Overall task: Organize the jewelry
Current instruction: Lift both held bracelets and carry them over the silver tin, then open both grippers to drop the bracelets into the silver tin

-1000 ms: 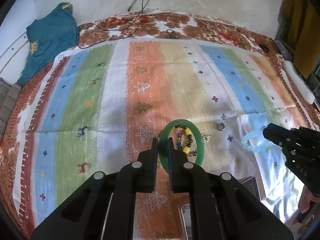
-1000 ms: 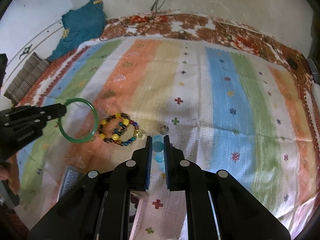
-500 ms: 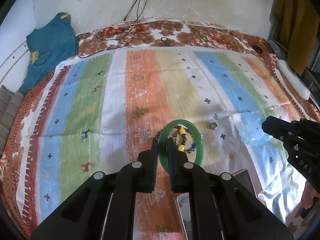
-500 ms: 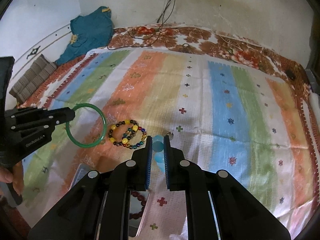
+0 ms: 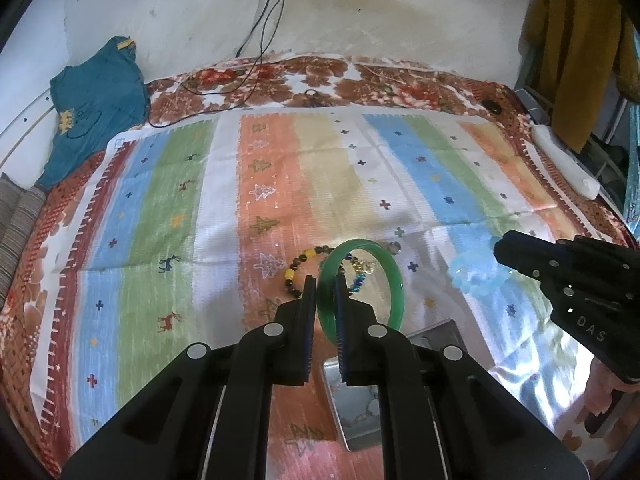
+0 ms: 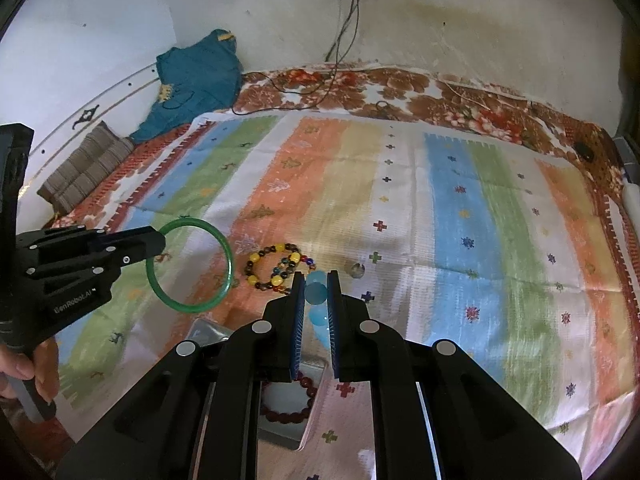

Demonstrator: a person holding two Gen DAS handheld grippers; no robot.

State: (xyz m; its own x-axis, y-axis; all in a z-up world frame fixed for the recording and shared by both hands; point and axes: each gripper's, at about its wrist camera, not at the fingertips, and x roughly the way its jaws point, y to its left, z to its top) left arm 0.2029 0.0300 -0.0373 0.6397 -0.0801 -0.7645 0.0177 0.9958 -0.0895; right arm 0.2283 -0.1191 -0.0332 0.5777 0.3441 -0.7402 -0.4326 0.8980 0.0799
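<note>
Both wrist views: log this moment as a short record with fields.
left gripper: shut on green glass-like bangle, held above the cloth
right gripper: shut on pale blue translucent bead bracelet
surface: striped multicolour cloth
on cloth: yellow and dark beaded bracelets
near edge: metal tray holding dark red bead bracelet

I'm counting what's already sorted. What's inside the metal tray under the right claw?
In the metal tray, a dark red bead bracelet shows. The right claw, shut on a pale blue bracelet, covers most of the tray, so anything else is hidden.
</note>
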